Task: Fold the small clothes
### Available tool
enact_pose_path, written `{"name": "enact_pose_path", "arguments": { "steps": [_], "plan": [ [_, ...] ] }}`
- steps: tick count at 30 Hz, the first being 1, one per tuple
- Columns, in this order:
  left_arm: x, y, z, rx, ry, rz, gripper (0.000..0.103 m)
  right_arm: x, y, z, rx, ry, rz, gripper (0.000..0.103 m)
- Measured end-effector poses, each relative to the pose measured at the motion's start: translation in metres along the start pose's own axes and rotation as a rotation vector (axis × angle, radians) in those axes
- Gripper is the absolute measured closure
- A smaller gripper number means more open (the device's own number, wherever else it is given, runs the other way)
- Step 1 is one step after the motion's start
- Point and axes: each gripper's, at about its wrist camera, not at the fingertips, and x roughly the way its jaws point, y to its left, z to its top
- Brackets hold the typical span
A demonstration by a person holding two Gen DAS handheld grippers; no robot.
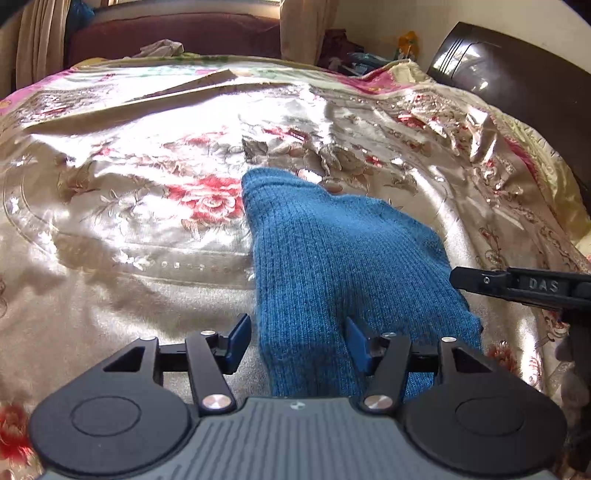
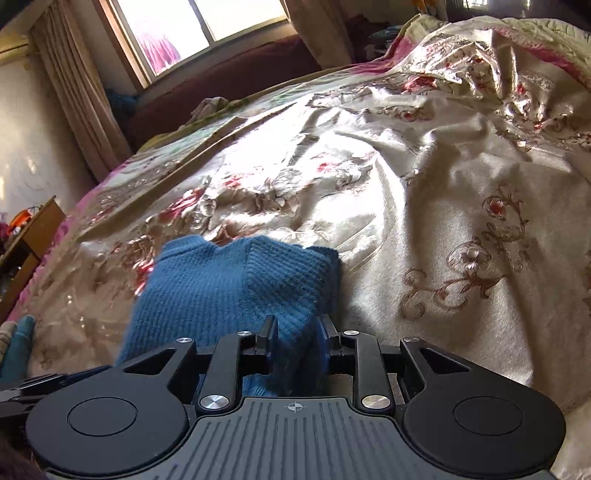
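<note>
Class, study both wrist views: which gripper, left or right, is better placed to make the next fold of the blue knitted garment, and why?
Probably the right gripper: its jaws stand narrow, with the near edge of the blue knitted garment bunched between them. The left gripper has jaws wide apart above the knit, gripping nothing.

Pretty clearly someone's bedroom at home: a big bed (image 1: 147, 258) under a shiny floral bedspread (image 2: 424, 206), dark wooden headboard (image 1: 509, 77), sunlit window (image 2: 192, 26) with beige curtains (image 2: 74, 96), and a maroon sofa (image 1: 173, 37) behind
</note>
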Motion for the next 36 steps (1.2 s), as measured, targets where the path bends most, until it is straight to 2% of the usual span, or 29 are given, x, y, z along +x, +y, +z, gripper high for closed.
{"name": "enact_pose_path", "arguments": {
  "steps": [2, 4, 8, 11, 16, 20, 29, 33, 36],
  "plan": [
    [0.002, -0.003, -0.001, 0.011, 0.009, 0.022, 0.039, 0.003, 0.005, -0.007, -0.02, 0.029, 0.005, 0.079],
    [0.002, -0.005, -0.003, 0.012, 0.019, 0.03, 0.039, 0.01, 0.009, -0.014, -0.053, 0.053, -0.032, 0.079],
    [-0.004, -0.008, -0.006, 0.021, 0.018, 0.042, 0.039, 0.001, 0.005, -0.011, -0.005, 0.041, -0.026, 0.078],
    [-0.007, -0.01, -0.008, 0.027, 0.022, 0.047, 0.039, -0.012, 0.008, -0.011, -0.015, 0.019, -0.018, 0.078],
    [-0.009, -0.015, -0.013, 0.044, 0.047, 0.062, 0.039, -0.016, 0.02, -0.023, -0.071, 0.043, -0.036, 0.074],
    [-0.009, -0.018, -0.02, 0.062, 0.069, 0.078, 0.039, -0.013, 0.02, -0.036, -0.062, 0.088, -0.052, 0.073],
    [-0.017, -0.024, -0.026, 0.068, 0.079, 0.08, 0.039, -0.029, 0.021, -0.043, -0.053, 0.072, -0.06, 0.072],
    [-0.023, -0.026, -0.031, 0.065, 0.084, 0.073, 0.039, -0.035, 0.025, -0.049, -0.063, 0.078, -0.073, 0.067],
    [-0.026, -0.027, -0.037, 0.063, 0.091, 0.068, 0.039, -0.037, 0.026, -0.054, -0.063, 0.086, -0.083, 0.067]
  ]
}}
